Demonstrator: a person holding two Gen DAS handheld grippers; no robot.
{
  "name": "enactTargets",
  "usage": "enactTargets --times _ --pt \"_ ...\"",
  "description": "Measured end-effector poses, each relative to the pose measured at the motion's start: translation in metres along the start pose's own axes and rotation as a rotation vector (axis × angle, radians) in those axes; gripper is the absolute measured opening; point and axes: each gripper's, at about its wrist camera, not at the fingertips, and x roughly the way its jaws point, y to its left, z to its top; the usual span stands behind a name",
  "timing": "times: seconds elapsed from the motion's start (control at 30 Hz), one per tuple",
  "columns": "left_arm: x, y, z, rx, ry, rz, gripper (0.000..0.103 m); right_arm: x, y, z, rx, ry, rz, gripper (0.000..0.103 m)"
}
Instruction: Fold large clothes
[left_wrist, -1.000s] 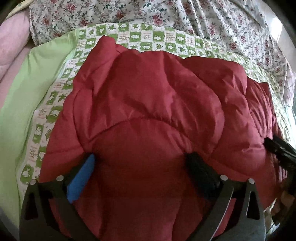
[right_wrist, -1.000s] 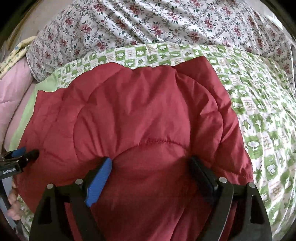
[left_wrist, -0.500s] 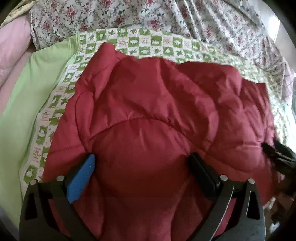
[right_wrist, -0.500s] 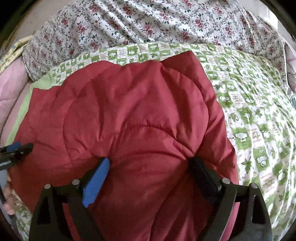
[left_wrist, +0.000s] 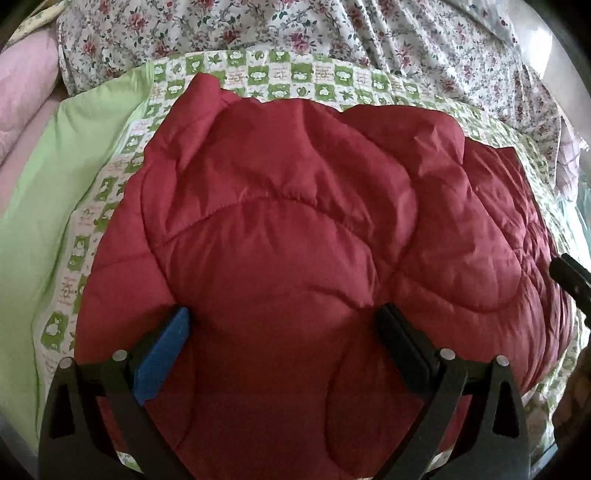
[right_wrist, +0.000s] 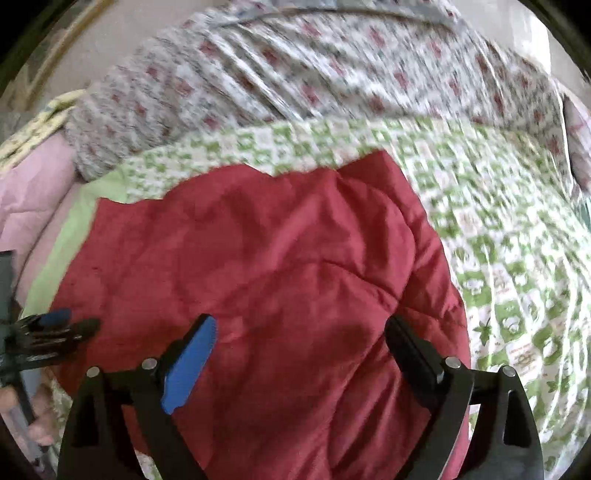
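Observation:
A puffy dark red quilted jacket (left_wrist: 295, 221) lies folded in a thick bundle on a green-and-white patterned bedsheet (left_wrist: 280, 74). My left gripper (left_wrist: 284, 317) is open, its fingers wide apart just over the near part of the jacket, holding nothing. My right gripper (right_wrist: 299, 332) is also open over the jacket's (right_wrist: 280, 258) right half, holding nothing. The right gripper's tip shows at the right edge of the left wrist view (left_wrist: 569, 273). The left gripper shows at the left edge of the right wrist view (right_wrist: 55, 328).
A floral quilt (left_wrist: 332, 33) is bunched along the far side of the bed. Plain light green fabric (left_wrist: 44, 192) and a pink blanket (left_wrist: 22, 96) lie to the left. Patterned sheet (right_wrist: 517, 258) spreads to the right of the jacket.
Both grippers have pulled back and up from the jacket; the fabric no longer bulges between the fingers. The right wrist view is blurred from motion and shows more sheet.

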Motion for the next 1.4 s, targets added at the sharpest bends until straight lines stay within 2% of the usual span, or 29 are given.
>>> enactTargets --times 0.1,0.17,0.27,0.67,0.8,0.93,1.1,1.3,1.4 --pt "0.001 -0.001 0.0 0.003 -0.009 0.006 0.102 0.019 0.003 -0.005 -0.012 0.07 -0.028 0.092" --pt "0.002 -0.001 -0.001 0.007 -0.016 0.007 0.103 0.038 -0.002 -0.014 -0.004 0.105 -0.031 0.097" --pt "0.008 -0.002 0.0 0.021 -0.022 0.02 0.103 0.048 -0.007 -0.018 -0.007 0.091 -0.046 0.103" --pt "0.022 -0.004 0.006 0.033 -0.027 0.041 0.103 0.052 -0.008 -0.017 0.003 0.088 -0.047 0.103" --pt "0.022 -0.004 0.006 0.032 -0.027 0.04 0.103 0.029 -0.007 -0.011 0.013 0.052 -0.027 0.102" --pt "0.022 -0.005 0.006 0.034 -0.029 0.043 0.103 0.04 -0.011 -0.015 0.014 0.102 -0.021 0.102" --pt "0.023 -0.005 0.005 0.035 -0.035 0.05 0.103 0.054 -0.012 -0.02 0.01 0.093 -0.04 0.103" --pt "0.017 -0.006 0.003 0.04 -0.039 0.054 0.103 0.051 -0.01 -0.021 0.012 0.089 -0.04 0.103" --pt "0.006 -0.003 0.0 0.034 -0.032 0.042 0.103 0.035 -0.009 -0.021 0.02 0.085 -0.038 0.102"
